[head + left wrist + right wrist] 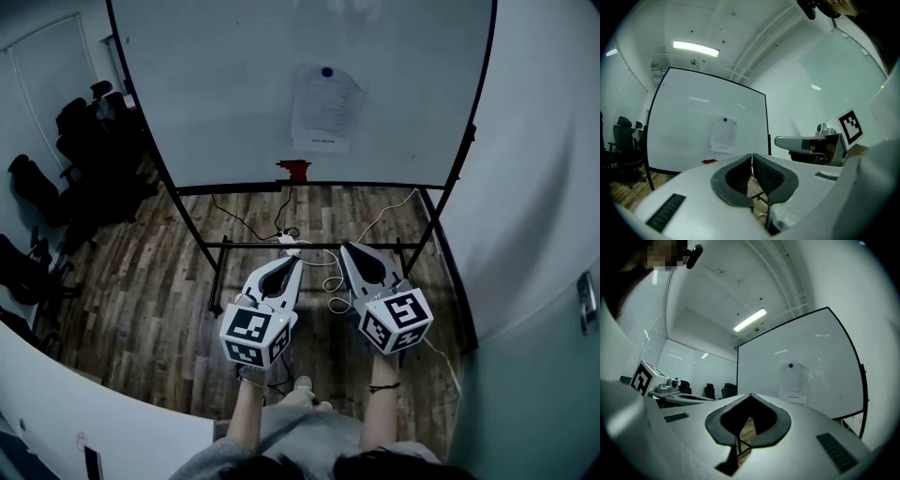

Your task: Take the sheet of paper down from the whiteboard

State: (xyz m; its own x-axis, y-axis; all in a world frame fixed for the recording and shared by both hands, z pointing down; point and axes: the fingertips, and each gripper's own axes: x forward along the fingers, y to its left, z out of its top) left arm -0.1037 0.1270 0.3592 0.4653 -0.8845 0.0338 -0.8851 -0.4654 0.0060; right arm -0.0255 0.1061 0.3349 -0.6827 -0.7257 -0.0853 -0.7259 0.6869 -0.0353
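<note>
A white sheet of paper (325, 110) hangs on the whiteboard (225, 84), pinned at its top by a blue magnet (326, 71). The left gripper view shows the sheet of paper (723, 135) ahead and left; in the right gripper view the sheet of paper (793, 383) is ahead and right. My left gripper (296, 258) and right gripper (345, 248) are held side by side low in front of the board, well short of the paper. Both are shut with tips touching and nothing between them.
A red marker or eraser (293, 169) lies on the whiteboard's tray. The board stands on a black frame (309, 247) over a wooden floor with white cables (309, 253). Black office chairs (56, 178) stand at the left. A white wall (544, 187) is close on the right.
</note>
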